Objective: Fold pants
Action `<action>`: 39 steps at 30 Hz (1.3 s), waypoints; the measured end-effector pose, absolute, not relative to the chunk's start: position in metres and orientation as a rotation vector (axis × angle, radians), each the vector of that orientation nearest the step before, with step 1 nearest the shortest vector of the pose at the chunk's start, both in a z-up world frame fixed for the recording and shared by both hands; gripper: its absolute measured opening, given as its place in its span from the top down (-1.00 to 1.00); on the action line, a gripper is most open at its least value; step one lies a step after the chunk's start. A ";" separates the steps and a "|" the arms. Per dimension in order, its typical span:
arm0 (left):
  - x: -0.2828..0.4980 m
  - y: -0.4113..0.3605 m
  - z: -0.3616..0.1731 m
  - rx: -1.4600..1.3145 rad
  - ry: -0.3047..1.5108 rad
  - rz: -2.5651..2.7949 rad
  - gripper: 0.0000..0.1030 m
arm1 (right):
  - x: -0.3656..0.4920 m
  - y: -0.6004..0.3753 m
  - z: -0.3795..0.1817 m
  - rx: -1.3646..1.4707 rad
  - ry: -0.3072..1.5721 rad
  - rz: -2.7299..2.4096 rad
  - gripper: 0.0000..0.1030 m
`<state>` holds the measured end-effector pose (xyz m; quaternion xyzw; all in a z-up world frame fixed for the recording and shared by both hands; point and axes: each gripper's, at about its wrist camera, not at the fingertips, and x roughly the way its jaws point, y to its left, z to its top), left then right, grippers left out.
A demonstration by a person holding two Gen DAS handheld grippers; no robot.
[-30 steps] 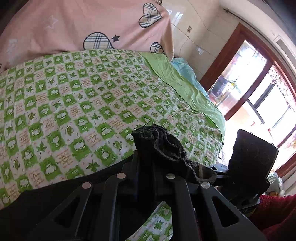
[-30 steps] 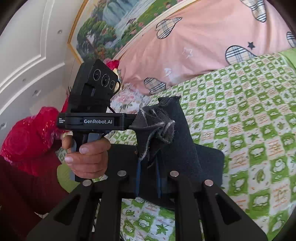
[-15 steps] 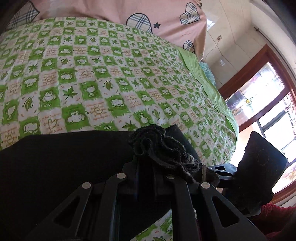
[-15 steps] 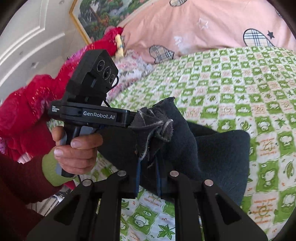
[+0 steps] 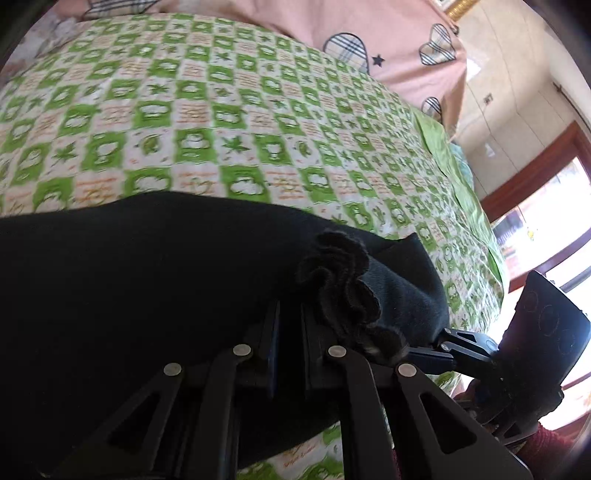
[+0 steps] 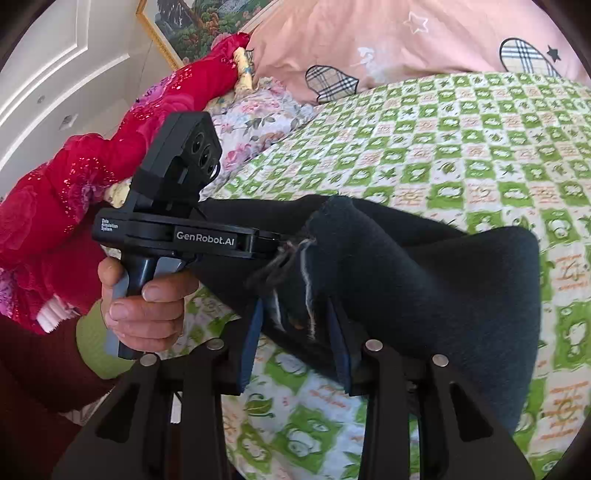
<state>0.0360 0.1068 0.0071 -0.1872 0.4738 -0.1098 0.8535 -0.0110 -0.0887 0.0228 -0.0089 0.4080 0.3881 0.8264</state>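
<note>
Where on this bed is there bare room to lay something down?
The green checked sheet is bare between the black pants and the pink pillow. It is crowded near the left gripper, shut on the pants, and the right gripper, whose jaws are opening.

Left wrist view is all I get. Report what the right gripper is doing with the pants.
Observer: The right gripper has its jaws opening; the frayed hem of the pants sits loose between the pads.
Operator: Describe my left gripper from that side.
Observer: A hand holds its handle, and it pinches another edge of the pants.
Operator: Tell me what lies beside the bedspread there.
Observer: A red fabric heap next to floral cloth.
</note>
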 end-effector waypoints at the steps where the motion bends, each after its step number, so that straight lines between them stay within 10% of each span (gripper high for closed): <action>1: 0.030 0.110 0.010 -0.392 0.985 -0.209 0.85 | -0.011 -0.087 0.024 -0.008 0.876 0.844 0.28; 5: 0.005 0.125 0.021 -0.413 0.940 -0.125 0.47 | -0.015 -0.079 0.038 -0.010 0.854 0.884 0.28; 7: -0.007 0.137 0.024 -0.447 0.919 -0.062 -0.15 | -0.014 -0.078 0.048 -0.002 0.832 0.890 0.27; 18: -0.081 0.191 0.033 -0.601 0.821 0.139 -0.15 | 0.009 -0.051 0.064 -0.018 0.816 0.887 0.24; 22: -0.102 0.208 0.035 -0.656 0.797 0.196 -0.15 | 0.012 -0.028 0.060 -0.072 0.833 0.893 -0.26; 39: -0.154 0.279 0.017 -0.840 0.744 0.397 -0.16 | 0.044 0.076 0.042 -0.236 0.937 1.013 -0.26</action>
